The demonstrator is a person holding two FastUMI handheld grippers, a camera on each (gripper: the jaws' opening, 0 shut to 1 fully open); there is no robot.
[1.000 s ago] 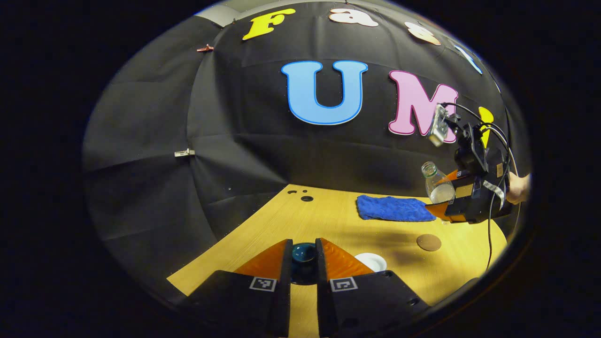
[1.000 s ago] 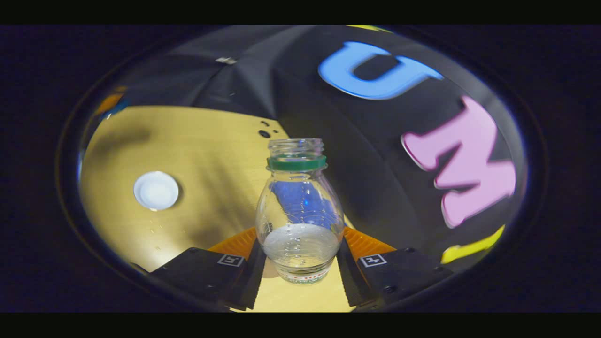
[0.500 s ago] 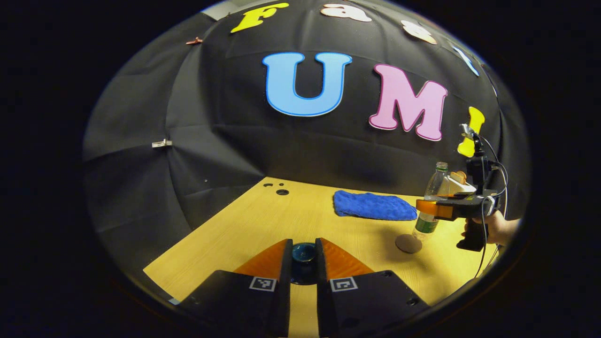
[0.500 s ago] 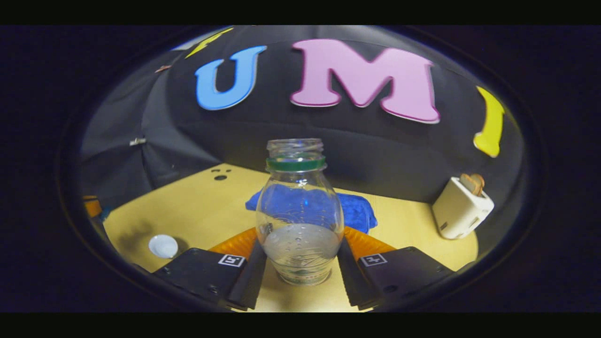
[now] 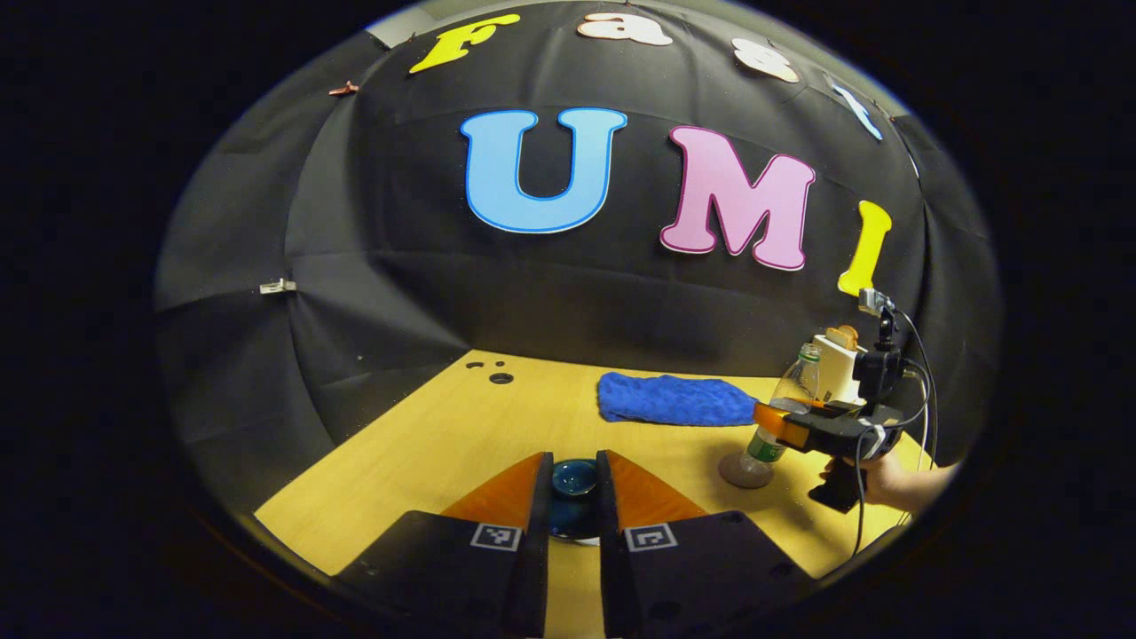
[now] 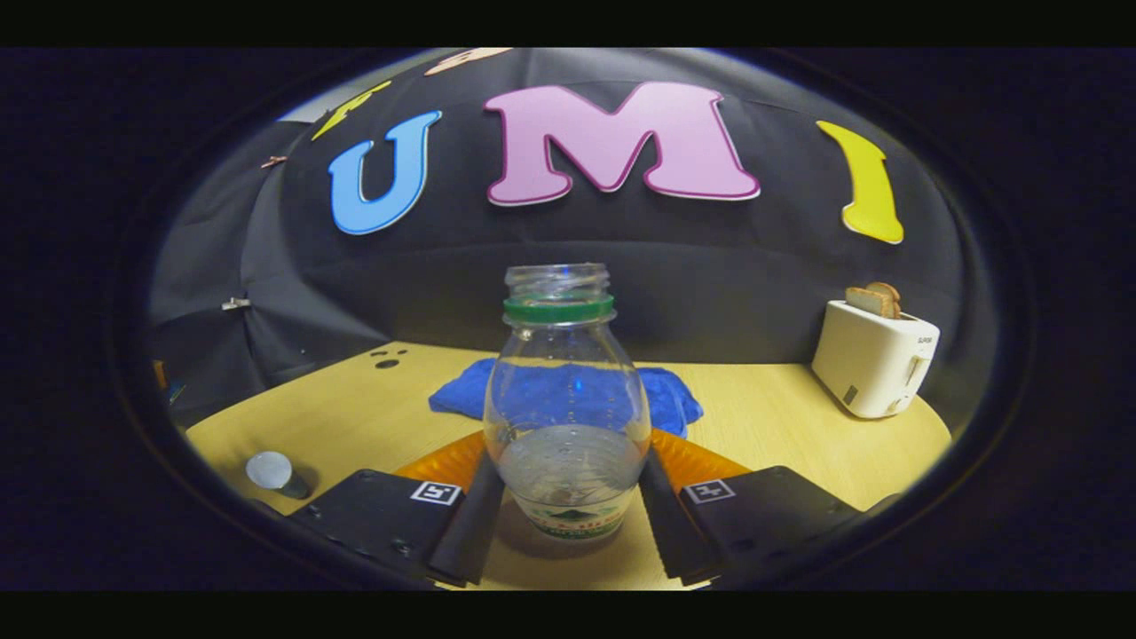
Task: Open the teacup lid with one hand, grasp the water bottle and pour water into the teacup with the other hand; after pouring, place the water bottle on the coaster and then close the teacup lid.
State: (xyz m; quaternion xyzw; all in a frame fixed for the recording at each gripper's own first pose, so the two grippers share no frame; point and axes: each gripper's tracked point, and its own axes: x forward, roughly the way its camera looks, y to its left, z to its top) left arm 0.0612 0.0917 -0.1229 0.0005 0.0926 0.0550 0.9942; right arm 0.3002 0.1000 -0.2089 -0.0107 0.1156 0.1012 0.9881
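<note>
A clear water bottle (image 6: 565, 417) with a green neck ring and no cap stands upright, a little water in its bottom. My right gripper (image 6: 568, 497) is shut on its lower body, one finger on each side. In the left gripper view the water bottle (image 5: 781, 408) stands on the round brown coaster (image 5: 744, 470) at the right, with the right gripper (image 5: 803, 428) and a hand around it. My left gripper (image 5: 574, 486) is shut on the dark blue teacup lid (image 5: 574, 477), held above the table. The teacup (image 6: 271, 472) stands small at the lower left of the right gripper view.
A blue cloth (image 5: 674, 399) lies at the back of the wooden table (image 5: 461, 435), behind the bottle. A white toaster (image 6: 874, 359) holding bread stands at the back right. Small holes (image 5: 500, 377) mark the table's far left.
The right gripper has swung the bottle from a tilt over the table to upright and lowered it onto the coaster. The left gripper keeps hold of the lid.
</note>
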